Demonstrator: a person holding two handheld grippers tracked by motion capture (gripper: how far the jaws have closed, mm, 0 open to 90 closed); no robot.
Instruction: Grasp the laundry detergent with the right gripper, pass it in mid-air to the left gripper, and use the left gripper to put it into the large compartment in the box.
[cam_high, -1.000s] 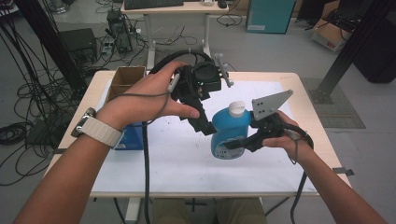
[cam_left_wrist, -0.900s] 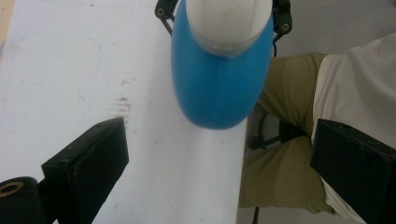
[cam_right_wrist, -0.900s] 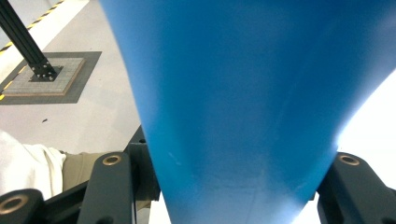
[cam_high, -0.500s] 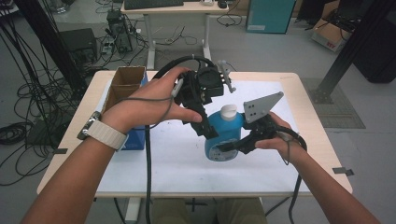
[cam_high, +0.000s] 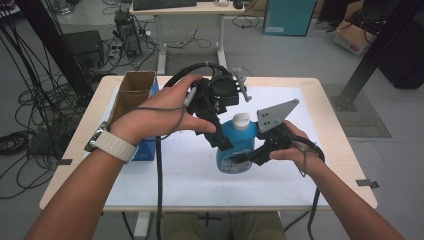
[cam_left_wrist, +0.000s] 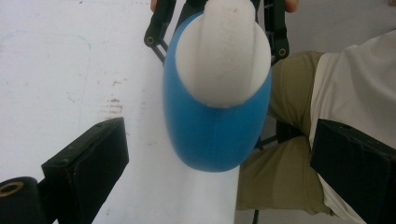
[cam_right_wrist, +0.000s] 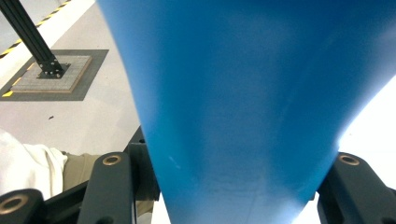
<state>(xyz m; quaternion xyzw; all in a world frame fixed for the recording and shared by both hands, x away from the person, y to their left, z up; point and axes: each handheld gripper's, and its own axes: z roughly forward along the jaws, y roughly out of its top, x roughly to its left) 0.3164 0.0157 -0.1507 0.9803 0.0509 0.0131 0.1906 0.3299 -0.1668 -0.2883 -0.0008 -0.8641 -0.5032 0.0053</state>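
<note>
A blue bottle (cam_high: 239, 152) with a white cap (cam_high: 241, 120) stands near the middle of the white sheet, with my right gripper (cam_high: 246, 158) shut on its lower body from the right. In the right gripper view the bottle's blue wall (cam_right_wrist: 243, 93) sits tight between the jaws of the right gripper (cam_right_wrist: 233, 172). My left gripper (cam_high: 225, 132) hovers over the bottle's top, pointing down. In the left gripper view the left gripper (cam_left_wrist: 219, 154) is open, its jaws wide on either side of the bottle (cam_left_wrist: 212, 135) and cap (cam_left_wrist: 223, 51), touching neither.
An open cardboard box (cam_high: 132, 92) stands at the table's left, with a blue box (cam_high: 146, 149) in front of it under the left wrist. A white sheet (cam_high: 190, 175) covers the tabletop (cam_high: 340, 165). Beyond the table are a desk (cam_high: 180, 7) and a black post's base (cam_high: 350, 102).
The bottle and my right gripper have shifted slightly left and nearer to the person. The left gripper has stayed above the cap.
</note>
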